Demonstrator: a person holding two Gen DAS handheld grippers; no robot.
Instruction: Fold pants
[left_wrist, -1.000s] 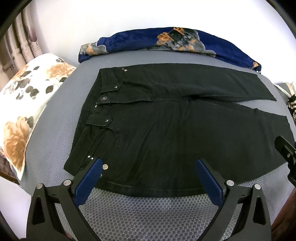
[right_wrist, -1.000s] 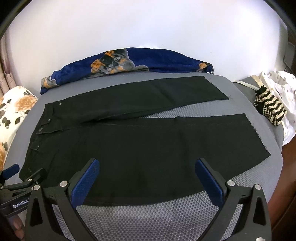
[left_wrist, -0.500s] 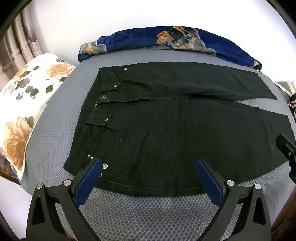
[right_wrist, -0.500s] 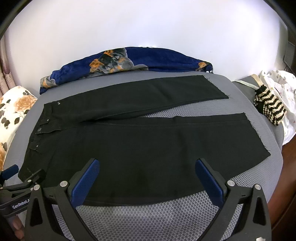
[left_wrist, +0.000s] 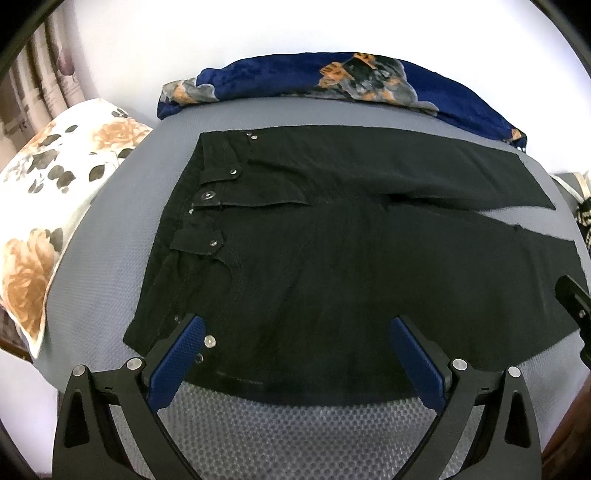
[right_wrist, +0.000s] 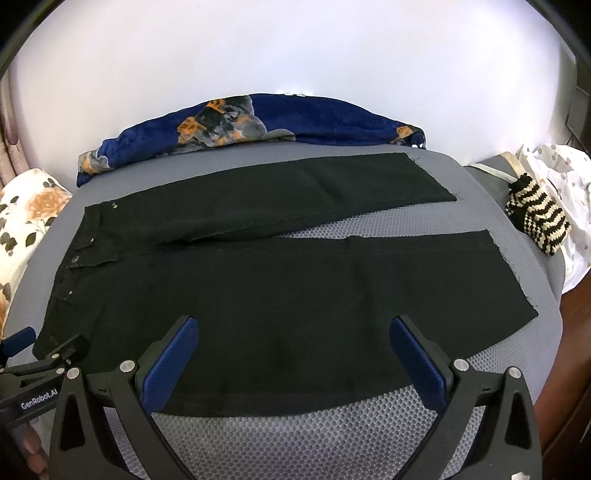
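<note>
Black pants (left_wrist: 332, 258) lie flat on a grey mesh bed cover (left_wrist: 295, 424), waistband to the left and both legs spread to the right (right_wrist: 295, 295). My left gripper (left_wrist: 297, 343) hovers open over the near edge by the waist and hip, nothing between its blue pads. Over the near leg's lower edge my right gripper (right_wrist: 295, 343) stands open and empty. The left gripper's tip (right_wrist: 37, 350) shows at the far left of the right wrist view, and the right one's tip (left_wrist: 576, 306) at the right edge of the left wrist view.
A blue floral blanket (left_wrist: 332, 81) is bunched along the far edge by the white wall. A flowered pillow (left_wrist: 48, 206) lies to the left. A striped knit item (right_wrist: 539, 218) and white cloth (right_wrist: 561, 170) sit at the right, where the bed ends.
The left gripper has crept slightly forward toward the pants' near edge. The right gripper and the pants look unchanged.
</note>
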